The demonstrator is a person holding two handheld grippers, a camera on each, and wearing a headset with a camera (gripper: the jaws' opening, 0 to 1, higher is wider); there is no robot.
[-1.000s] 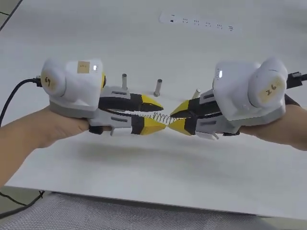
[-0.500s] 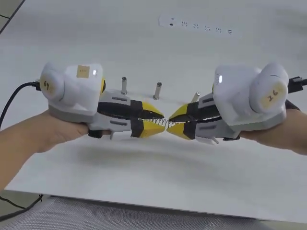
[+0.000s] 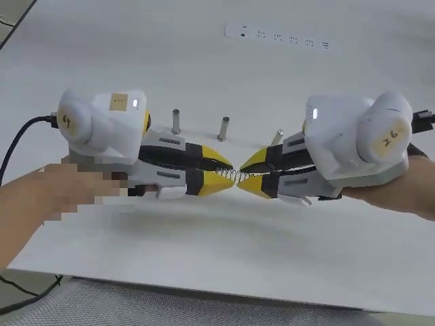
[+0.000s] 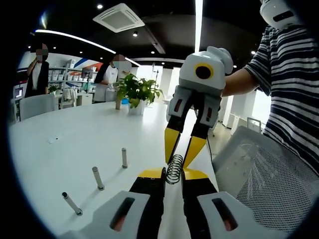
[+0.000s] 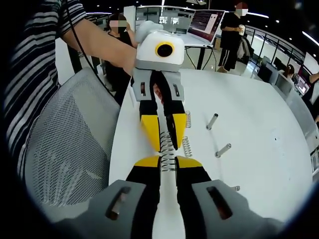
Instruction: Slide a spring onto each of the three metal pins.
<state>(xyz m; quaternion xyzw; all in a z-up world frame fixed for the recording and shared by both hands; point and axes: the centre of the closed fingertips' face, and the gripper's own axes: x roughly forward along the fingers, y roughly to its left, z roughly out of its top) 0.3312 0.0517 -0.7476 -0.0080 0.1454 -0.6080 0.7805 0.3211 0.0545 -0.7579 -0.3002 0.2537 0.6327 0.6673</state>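
A thin metal spring [image 3: 236,175] hangs in the air above the white table, lying level between my two grippers. My left gripper [image 3: 227,172] is shut on its left end and my right gripper [image 3: 245,174] on its right end, the yellow tips almost touching. In the left gripper view the spring [image 4: 174,169] sits between my own jaws, with the right gripper [image 4: 180,160] meeting it from above. Three upright metal pins [image 3: 176,121] [image 3: 223,128] [image 3: 279,138] stand bare on the table just behind the grippers. Two more springs [image 5: 188,118] [image 5: 186,146] lie on the table near the pins [image 5: 212,121].
A white power strip [image 3: 279,32] lies at the far side of the table [image 3: 204,231]. A mesh chair back [image 5: 70,144] stands at the table's near edge. A potted plant [image 4: 135,92] sits far off on the table, and people stand in the background.
The two grippers have come closer together, so the stretch of spring showing between them is much shorter than a second ago. Pins have not moved.
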